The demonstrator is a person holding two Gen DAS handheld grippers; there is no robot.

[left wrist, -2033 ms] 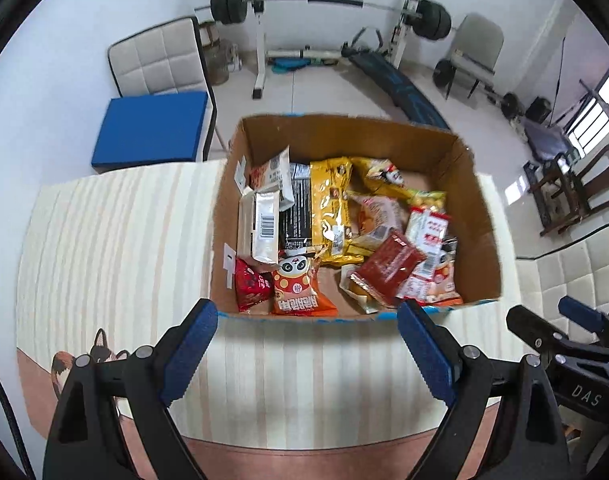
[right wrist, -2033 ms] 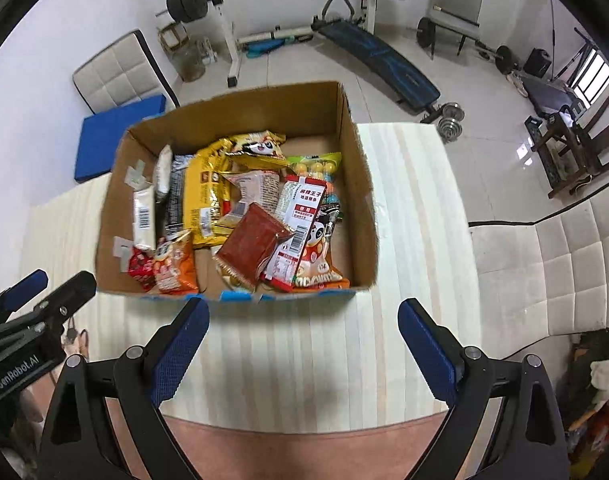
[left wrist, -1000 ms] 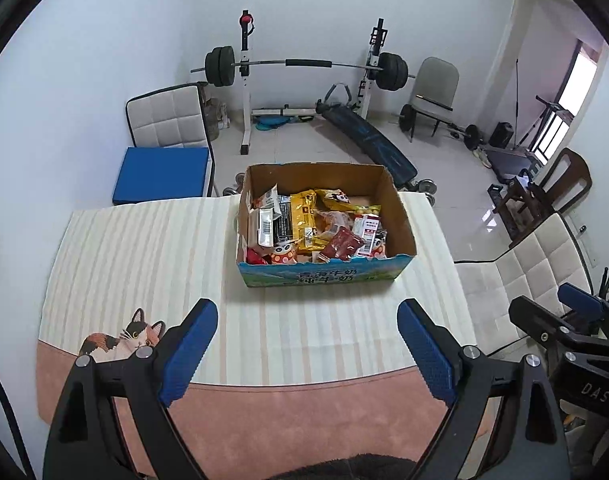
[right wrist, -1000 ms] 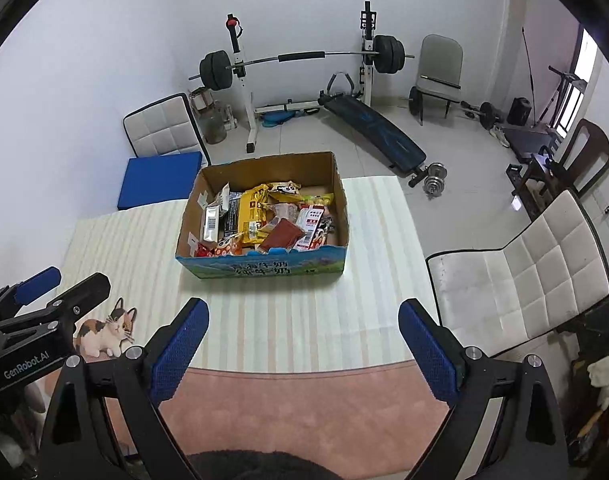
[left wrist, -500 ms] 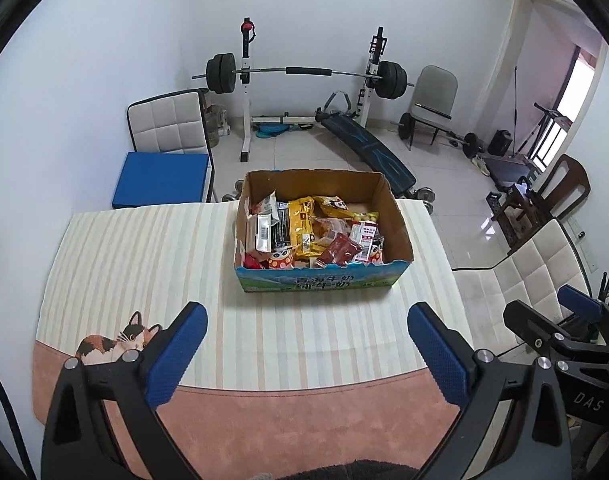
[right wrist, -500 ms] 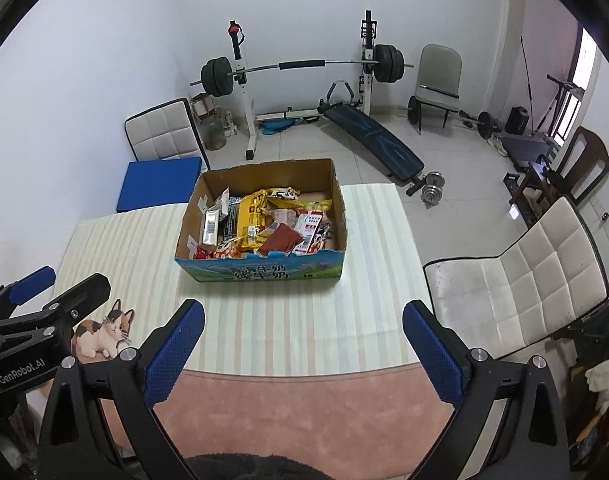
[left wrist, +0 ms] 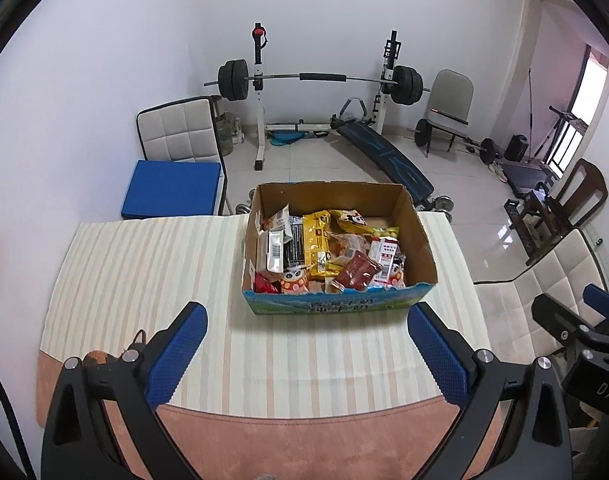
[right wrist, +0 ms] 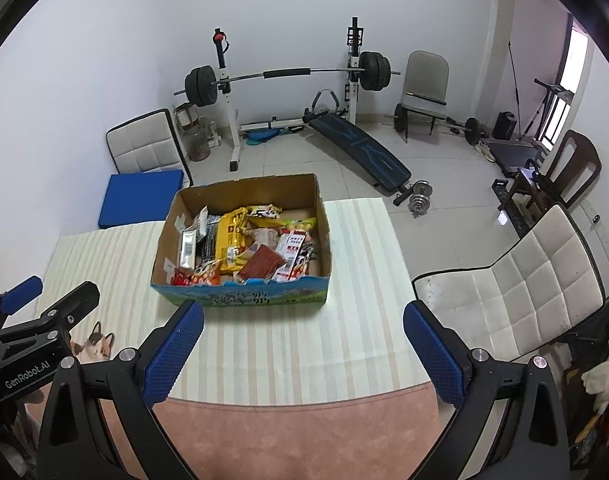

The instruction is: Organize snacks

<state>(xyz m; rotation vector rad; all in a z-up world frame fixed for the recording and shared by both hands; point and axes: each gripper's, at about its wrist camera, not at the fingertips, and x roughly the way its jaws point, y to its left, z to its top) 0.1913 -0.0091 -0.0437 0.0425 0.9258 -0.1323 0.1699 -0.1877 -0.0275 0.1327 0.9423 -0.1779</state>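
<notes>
"GenRobot.AI" on left gripper [right wrist: 14, 322], "DAS" on right gripper [left wrist: 584, 344]

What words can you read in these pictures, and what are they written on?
"GenRobot.AI": white letters on the left gripper's black body, seen from the right wrist.
"DAS": the start of a cut-off word on the right gripper's black body, seen from the left wrist.
Cardboard box: print on its blue front is too blurred to read.
Snack packets: labels and barcodes are too small to read.

brown cardboard snack box [left wrist: 418, 240]: near wall hides lower packets. print on packets too small to read. cat picture on striped tablecloth [right wrist: 94, 344]: partly behind left gripper [right wrist: 44, 312]. black gripper bodies cut off by bottom edge.
</notes>
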